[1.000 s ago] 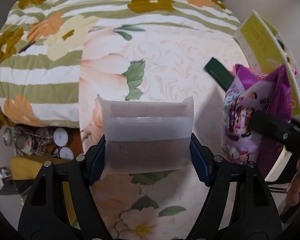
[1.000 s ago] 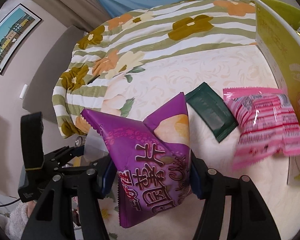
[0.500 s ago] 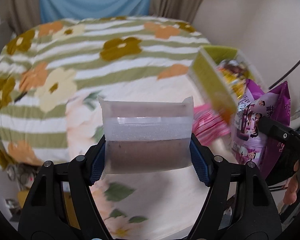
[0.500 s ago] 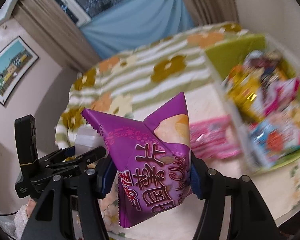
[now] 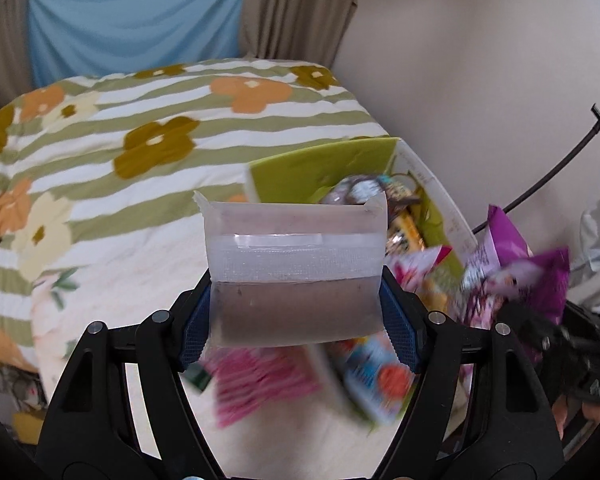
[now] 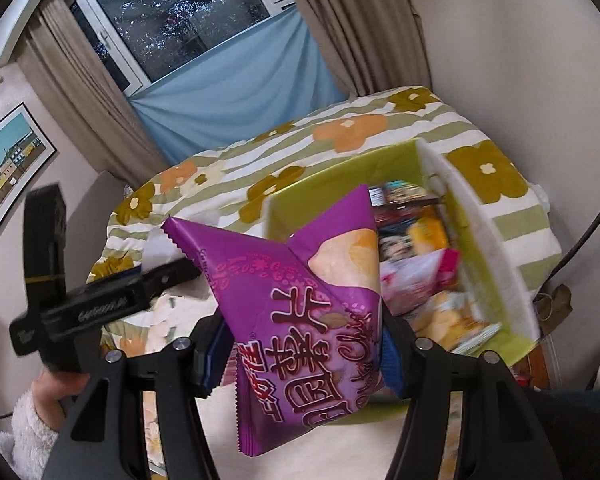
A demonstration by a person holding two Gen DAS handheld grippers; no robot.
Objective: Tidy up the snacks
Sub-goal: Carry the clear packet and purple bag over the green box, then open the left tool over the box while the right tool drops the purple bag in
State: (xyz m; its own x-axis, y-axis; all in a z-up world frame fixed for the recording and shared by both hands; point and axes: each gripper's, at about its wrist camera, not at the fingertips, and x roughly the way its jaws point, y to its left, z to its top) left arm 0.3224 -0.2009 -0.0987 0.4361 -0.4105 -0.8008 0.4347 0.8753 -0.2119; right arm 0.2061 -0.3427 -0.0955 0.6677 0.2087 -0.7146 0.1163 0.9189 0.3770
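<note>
My left gripper (image 5: 296, 320) is shut on a translucent white pouch with brown contents (image 5: 294, 272), held above the bed near the green box (image 5: 320, 172). My right gripper (image 6: 304, 344) is shut on a purple chip bag (image 6: 300, 304), held in front of the green box (image 6: 480, 232), which holds several snack packets. The purple bag also shows at the right of the left wrist view (image 5: 512, 268). A pink striped packet (image 5: 260, 380) and a dark green packet (image 5: 196, 376) lie on the bed below the pouch. The left gripper shows at the left of the right wrist view (image 6: 100, 300).
The bed carries a floral sheet (image 5: 132, 280) and a green-striped flowered quilt (image 5: 140, 120). A wall stands close behind the box (image 5: 480, 60). Curtains and a window are at the far end (image 6: 180, 20). A black cable curves at the right (image 5: 560, 168).
Both grippers have risen and tilted up with their packets still held. The green box and its snacks have come into full view, nearer and more central. The packets on the bed have slid toward the bottom of the views.
</note>
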